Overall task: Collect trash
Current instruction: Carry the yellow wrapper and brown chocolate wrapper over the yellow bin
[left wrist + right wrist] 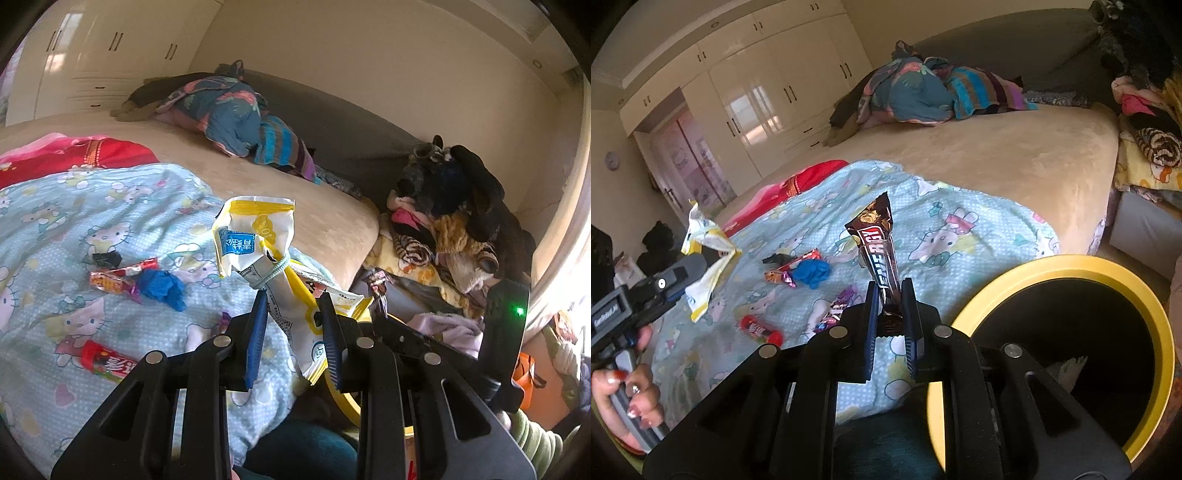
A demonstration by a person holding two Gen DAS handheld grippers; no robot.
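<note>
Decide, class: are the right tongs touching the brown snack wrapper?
Touching. The right wrist view shows the right tongs closed on the lower end of the brown snack wrapper, both pads pressed against it, holding it upright above the blanket.

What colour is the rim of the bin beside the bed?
Yellow: the bin has a bright yellow rim around a black inside, clearest in the right wrist view.

The bed (1015, 155) is wearing a beige cover, with a light blue cartoon-print blanket (960, 236) lying across the near end; a red blanket (812, 175) is peeking out from behind it; a heap of bunched-up bedding (923, 92) is sitting at the far end; on the blue blanket there's a crumpled blue scrap (811, 272), a black scrap (777, 258) and several red snack wrappers (761, 328) lying scattered near one another.
</note>
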